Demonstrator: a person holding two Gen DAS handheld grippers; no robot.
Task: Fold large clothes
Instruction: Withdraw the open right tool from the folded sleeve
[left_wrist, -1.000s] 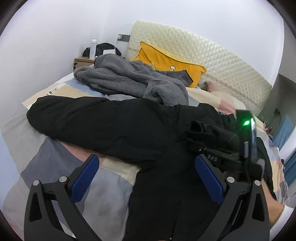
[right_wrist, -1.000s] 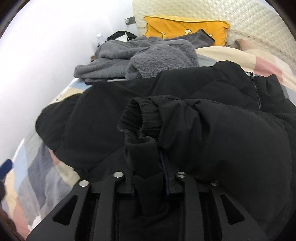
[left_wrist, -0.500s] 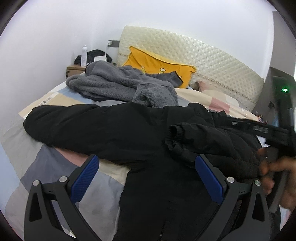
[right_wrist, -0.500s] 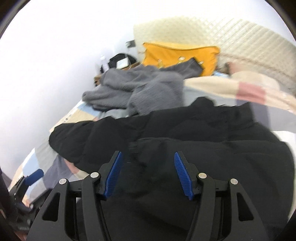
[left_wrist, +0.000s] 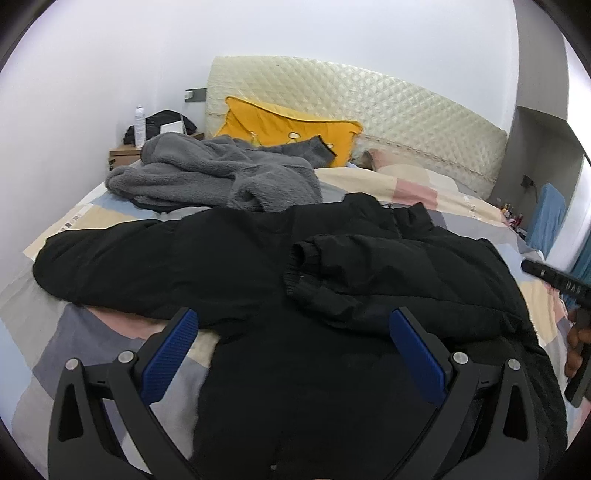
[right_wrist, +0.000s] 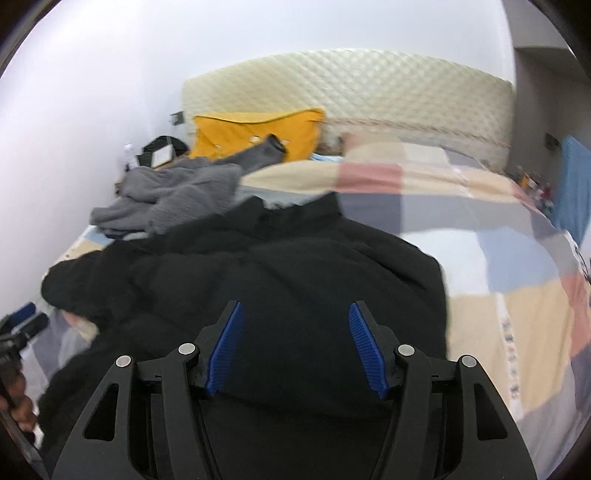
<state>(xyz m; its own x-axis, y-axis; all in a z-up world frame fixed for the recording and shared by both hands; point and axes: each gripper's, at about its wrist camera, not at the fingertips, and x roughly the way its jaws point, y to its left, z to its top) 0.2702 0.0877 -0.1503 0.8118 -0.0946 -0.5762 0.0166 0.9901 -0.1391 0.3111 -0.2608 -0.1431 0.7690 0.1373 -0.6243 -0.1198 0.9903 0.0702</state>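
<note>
Jacket: black padded jacket (left_wrist: 258, 266) spread across the patchwork bedcover (left_wrist: 92, 332), collar toward the headboard; one sleeve (left_wrist: 110, 258) stretched out flat to the left, the other sleeve (left_wrist: 369, 273) folded in over the chest, cuff near the middle.
Left gripper: left gripper (left_wrist: 291, 350) low over the jacket's lower half, tilted downward — blue pads (left_wrist: 170, 350) spread wide, nothing between them, no cloth gripped.
Right gripper: right gripper (right_wrist: 295, 347) above the jacket's right side, angled down; blue pads apart about halfway, gap clear, not pressing any fabric. Seen from the left wrist view at the right edge, with fingers of the right hand (left_wrist: 576, 347) around its handle.
Around: grey fleece garment (left_wrist: 221, 177) heaped just beyond the jacket, touching its upper edge; yellow pillow (left_wrist: 288, 129) against the quilted cream headboard (left_wrist: 369, 107).
Nightstand: nightstand (left_wrist: 123, 153) in the far left corner — white bottle (left_wrist: 139, 125) and a dark bag (left_wrist: 162, 120) on top.
</note>
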